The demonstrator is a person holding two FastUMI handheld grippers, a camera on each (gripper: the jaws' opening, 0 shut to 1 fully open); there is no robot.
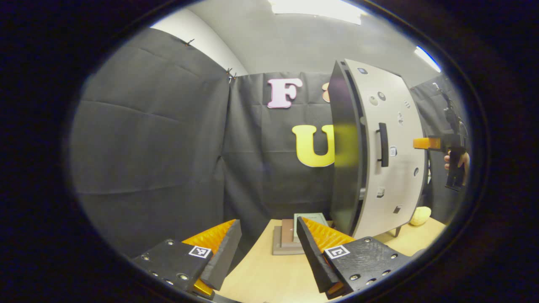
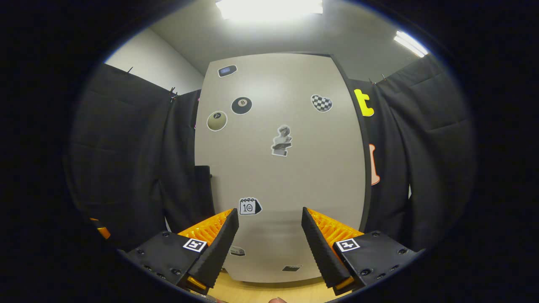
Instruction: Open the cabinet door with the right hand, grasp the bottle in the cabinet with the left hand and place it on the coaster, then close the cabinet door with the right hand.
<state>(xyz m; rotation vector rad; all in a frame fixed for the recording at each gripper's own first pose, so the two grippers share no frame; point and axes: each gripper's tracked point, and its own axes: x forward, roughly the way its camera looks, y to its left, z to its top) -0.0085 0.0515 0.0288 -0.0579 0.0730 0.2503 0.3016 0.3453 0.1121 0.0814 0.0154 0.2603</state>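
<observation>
Right gripper view: right gripper (image 2: pixel 269 240) agape before cabinet door (image 2: pixel 282 176).

The cabinet door (image 2: pixel 280 168) carries a calendar sticker (image 2: pixel 249 206) apparently reading "10" and a numbered billiard-ball sticker (image 2: pixel 241 105).

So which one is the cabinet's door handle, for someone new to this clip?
Find the tall pale cabinet on the wooden table. Its door handle is the dark vertical bar near the front's left edge, raised and long, unlike the small flat stickers around it.

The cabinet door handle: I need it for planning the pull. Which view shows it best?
The left gripper view: the handle stands out dark and whole against the pale door. The right gripper view catches only its dark edge beside the door.
</observation>
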